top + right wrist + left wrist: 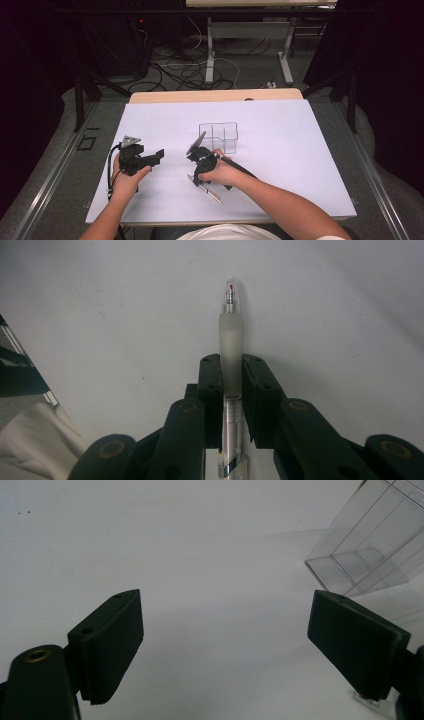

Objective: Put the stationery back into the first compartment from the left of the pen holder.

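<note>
Both forearms enter from the near edge of the high view, bare to the elbow. Left hand (pixel 126 176) grips the left gripper (pixel 155 156) low over the surface, pointing right; in the left gripper view its jaws stand wide apart, nothing between them. Right hand (pixel 220 172) wraps the right gripper (pixel 231 382), which appears tilted toward the near edge, though the hand hides most of it. Its jaws are nearly together, pads (pixel 212 390) clamped.

Both grippers black w/ ribbed flat pads: left gripper (pixel 225 645) has a brass-coloured screw at its base, a grey three-cornered plate on top, and a black cable trailing. Right gripper (pixel 231 385) shows brass screws on its linkage arms. Person wears a white top w/ short sleeves.
</note>
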`<state>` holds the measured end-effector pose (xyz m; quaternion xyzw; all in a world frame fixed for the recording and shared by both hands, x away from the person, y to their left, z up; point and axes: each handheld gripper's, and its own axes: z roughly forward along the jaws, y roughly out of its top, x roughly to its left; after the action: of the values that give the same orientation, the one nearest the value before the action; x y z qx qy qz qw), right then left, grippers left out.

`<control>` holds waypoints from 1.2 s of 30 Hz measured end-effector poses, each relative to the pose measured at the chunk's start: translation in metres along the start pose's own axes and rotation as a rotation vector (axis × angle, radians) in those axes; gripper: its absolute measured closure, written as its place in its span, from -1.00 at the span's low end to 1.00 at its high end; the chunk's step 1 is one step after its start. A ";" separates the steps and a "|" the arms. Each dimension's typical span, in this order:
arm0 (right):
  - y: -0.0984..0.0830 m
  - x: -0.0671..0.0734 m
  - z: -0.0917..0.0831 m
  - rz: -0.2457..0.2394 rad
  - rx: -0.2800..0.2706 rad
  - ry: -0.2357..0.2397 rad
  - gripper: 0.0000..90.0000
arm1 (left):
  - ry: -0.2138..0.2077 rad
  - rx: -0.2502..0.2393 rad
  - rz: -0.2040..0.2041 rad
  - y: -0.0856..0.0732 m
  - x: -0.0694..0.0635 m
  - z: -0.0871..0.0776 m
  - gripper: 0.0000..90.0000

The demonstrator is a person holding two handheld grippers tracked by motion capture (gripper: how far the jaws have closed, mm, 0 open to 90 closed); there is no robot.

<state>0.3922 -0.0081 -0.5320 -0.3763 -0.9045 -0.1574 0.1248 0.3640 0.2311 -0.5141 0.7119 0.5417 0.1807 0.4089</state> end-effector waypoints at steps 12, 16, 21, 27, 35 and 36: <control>0.000 0.000 -0.005 0.002 -0.026 -0.001 0.77 | 0.001 -0.001 -0.001 0.000 0.000 0.000 -0.67; 0.000 -0.002 -0.010 0.008 -0.045 0.013 0.77 | 0.001 0.000 0.000 0.000 0.000 0.000 -0.67; 0.000 -0.004 -0.014 0.000 -0.083 0.014 0.77 | 0.001 0.000 0.000 0.000 0.000 0.000 -0.67; -0.001 -0.006 -0.022 0.004 -0.119 0.032 0.77 | 0.000 0.000 0.000 0.000 0.000 0.000 -0.67; -0.004 -0.007 -0.035 0.012 -0.202 0.054 0.77 | 0.000 0.002 0.001 0.000 0.000 0.000 -0.67; -0.004 -0.009 -0.036 -0.021 -0.231 0.056 0.77 | -0.001 -0.001 0.001 0.000 0.000 0.000 -0.67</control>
<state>0.3996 -0.0302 -0.5028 -0.3741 -0.8804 -0.2722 0.1042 0.3641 0.2308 -0.5145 0.7119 0.5411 0.1810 0.4094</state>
